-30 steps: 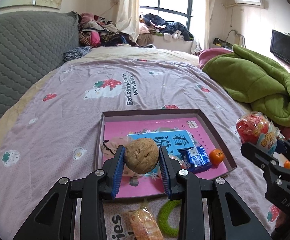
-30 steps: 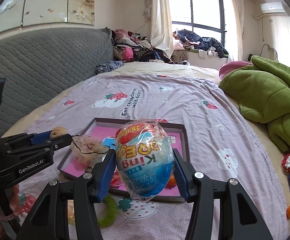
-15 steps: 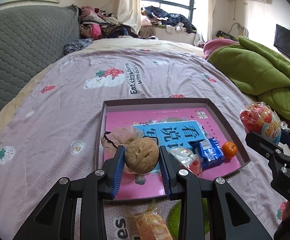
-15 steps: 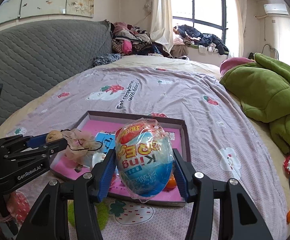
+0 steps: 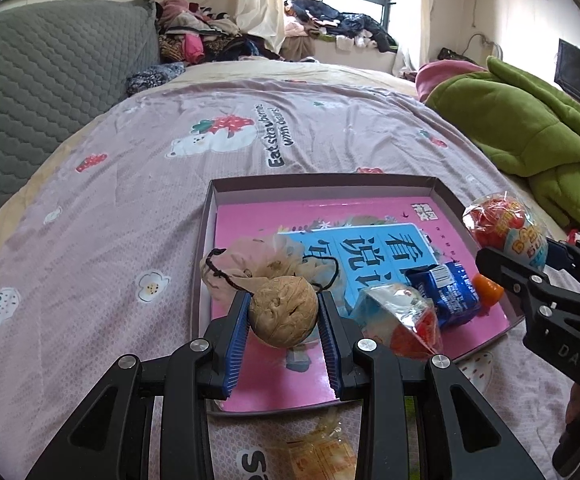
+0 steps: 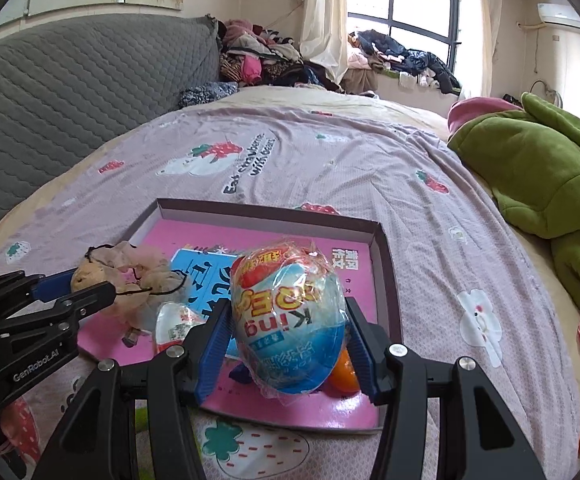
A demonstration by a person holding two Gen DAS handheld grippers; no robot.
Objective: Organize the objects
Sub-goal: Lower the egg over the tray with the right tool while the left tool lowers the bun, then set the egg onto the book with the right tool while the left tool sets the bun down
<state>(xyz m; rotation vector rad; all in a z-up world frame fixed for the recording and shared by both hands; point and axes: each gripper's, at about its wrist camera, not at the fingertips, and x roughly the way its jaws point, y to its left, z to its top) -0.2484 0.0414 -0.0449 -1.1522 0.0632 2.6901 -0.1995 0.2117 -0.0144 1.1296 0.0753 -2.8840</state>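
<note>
We carry a walnut (image 5: 284,312) clamped in the left hand-held gripper (image 5: 284,320) and a wrapped toy egg (image 6: 288,320) clamped in the right hand-held gripper (image 6: 288,344); next, we judge, release both inside the tray (image 5: 313,182).

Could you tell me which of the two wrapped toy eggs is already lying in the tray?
The smaller egg, lying in the tray beside the blue packet; the larger egg is clamped in the right gripper.

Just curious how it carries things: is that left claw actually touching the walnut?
Touching. In the left wrist view the left gripper has a blue pad pressed against each side of the walnut, holding it above the pink tray.
</note>
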